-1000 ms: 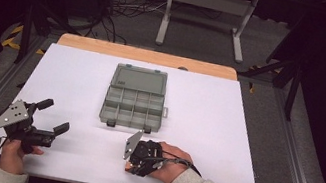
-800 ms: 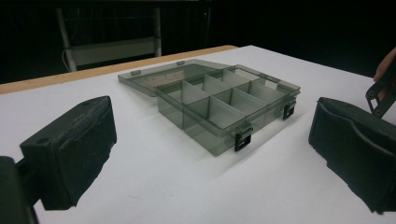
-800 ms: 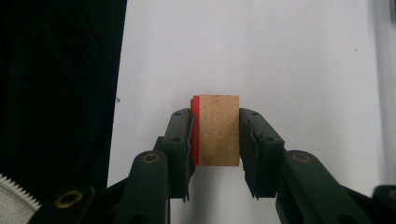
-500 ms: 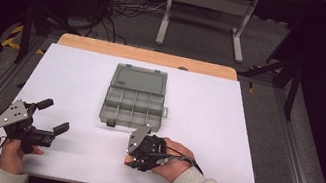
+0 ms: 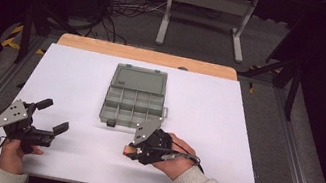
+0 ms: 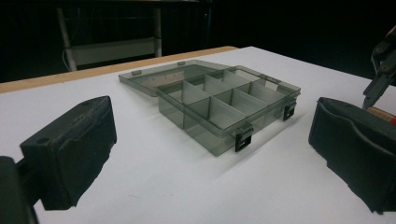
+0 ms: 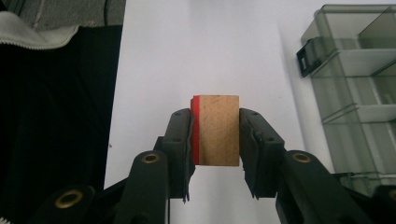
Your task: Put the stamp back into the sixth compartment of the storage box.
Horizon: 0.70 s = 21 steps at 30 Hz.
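A grey compartment box point(image 5: 135, 100) is seen lying open at the middle of the white desk point(image 5: 240, 130), its lid folded back toward the far edge. The right claw point(image 5: 129, 149) is held just before the box's near right corner, and something small and reddish is glimpsed at its tip. The left claw point(image 5: 52, 115) is held near the desk's near left corner, well apart from the box, its jaws spread.
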Each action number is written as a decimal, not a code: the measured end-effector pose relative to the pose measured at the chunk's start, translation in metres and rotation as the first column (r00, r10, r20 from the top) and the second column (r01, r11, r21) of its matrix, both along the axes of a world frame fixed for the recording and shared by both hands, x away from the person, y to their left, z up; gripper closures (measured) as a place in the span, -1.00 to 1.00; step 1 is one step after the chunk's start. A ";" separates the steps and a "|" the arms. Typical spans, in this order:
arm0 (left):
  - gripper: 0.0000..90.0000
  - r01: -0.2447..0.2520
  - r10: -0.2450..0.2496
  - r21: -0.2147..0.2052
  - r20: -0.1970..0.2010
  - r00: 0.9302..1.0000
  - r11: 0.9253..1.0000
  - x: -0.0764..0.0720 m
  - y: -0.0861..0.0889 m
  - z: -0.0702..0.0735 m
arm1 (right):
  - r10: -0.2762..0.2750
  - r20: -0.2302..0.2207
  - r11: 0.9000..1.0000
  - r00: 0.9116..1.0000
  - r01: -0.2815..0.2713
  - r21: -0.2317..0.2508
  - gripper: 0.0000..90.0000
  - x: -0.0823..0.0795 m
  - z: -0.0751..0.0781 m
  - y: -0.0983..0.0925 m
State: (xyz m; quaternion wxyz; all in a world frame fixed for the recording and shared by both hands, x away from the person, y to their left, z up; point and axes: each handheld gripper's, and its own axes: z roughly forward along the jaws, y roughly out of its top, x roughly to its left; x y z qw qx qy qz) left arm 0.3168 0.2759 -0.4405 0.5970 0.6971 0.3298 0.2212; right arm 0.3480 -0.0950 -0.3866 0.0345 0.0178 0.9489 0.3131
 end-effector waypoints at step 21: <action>-0.96 0.001 -0.001 0.000 0.000 1.000 1.000 0.000 0.000 0.000 | -0.058 0.062 0.991 0.996 0.050 0.123 0.46 0.014 0.024 0.004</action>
